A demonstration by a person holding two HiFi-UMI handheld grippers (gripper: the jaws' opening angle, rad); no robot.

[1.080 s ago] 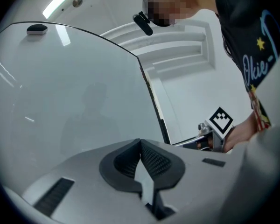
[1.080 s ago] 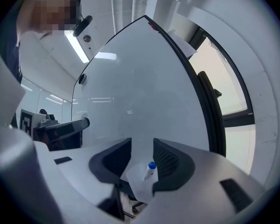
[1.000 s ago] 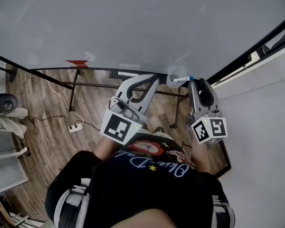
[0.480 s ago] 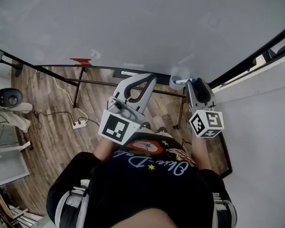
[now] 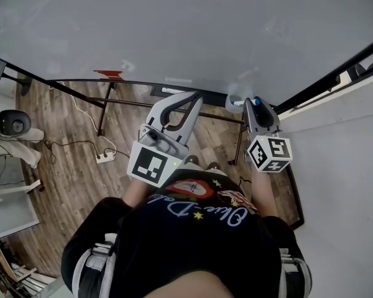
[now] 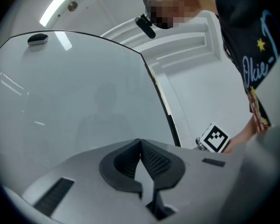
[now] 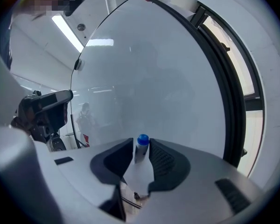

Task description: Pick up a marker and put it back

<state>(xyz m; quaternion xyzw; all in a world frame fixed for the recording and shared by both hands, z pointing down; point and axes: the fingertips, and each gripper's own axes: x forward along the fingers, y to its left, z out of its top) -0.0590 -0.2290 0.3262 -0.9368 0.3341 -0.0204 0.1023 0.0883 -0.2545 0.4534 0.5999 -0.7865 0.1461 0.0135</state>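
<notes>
The right tongs (image 7: 141,143) have just been closing. They now sit narrow on the marker (image 7: 140,152), which stands upright between the pads with its blue cap poking just above their tips (both pads look to be against the white barrel). The board (image 7: 144,69) is close in front of these tongs. A pale cup (image 5: 232,100) sits just left of their tips, at the board's lower edge. The left tongs (image 6: 140,143) are pressed together with nothing between them, held level and facing the same board. The right tongs' tag cube (image 6: 213,138) shows off to their right.
</notes>
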